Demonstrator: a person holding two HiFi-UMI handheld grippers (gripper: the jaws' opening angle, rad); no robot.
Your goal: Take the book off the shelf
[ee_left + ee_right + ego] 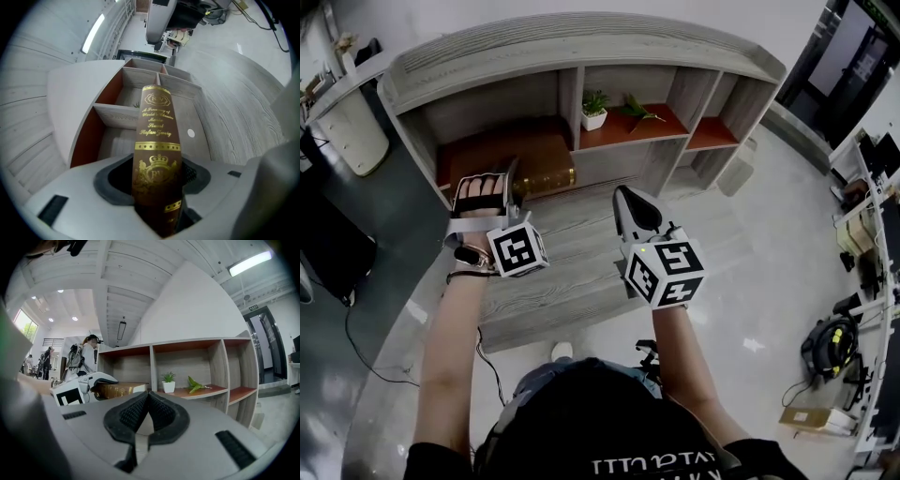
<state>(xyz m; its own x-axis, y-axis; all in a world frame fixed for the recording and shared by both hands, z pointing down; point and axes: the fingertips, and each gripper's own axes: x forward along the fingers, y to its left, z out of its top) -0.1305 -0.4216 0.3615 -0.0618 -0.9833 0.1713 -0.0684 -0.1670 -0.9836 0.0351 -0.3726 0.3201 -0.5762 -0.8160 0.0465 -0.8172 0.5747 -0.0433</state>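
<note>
right gripper point(149, 416): jaws pressed together, empty, idle. left gripper point(157, 197): clamped on the brown gilt-spined book point(156, 136), which lies flat at the mouth of the shelf's point(581, 56) lower left compartment. step in hand: withdrawal. next move: likely draw the book fully clear and keep it level.

Brown gilt-lettered book point(157, 140) in left tongs point(159, 183)

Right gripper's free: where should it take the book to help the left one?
Likely the book's free right end, coming from the front-right with jaws above and below. It lies flat, spine toward you, and the left gripper pinches its left end.
</note>
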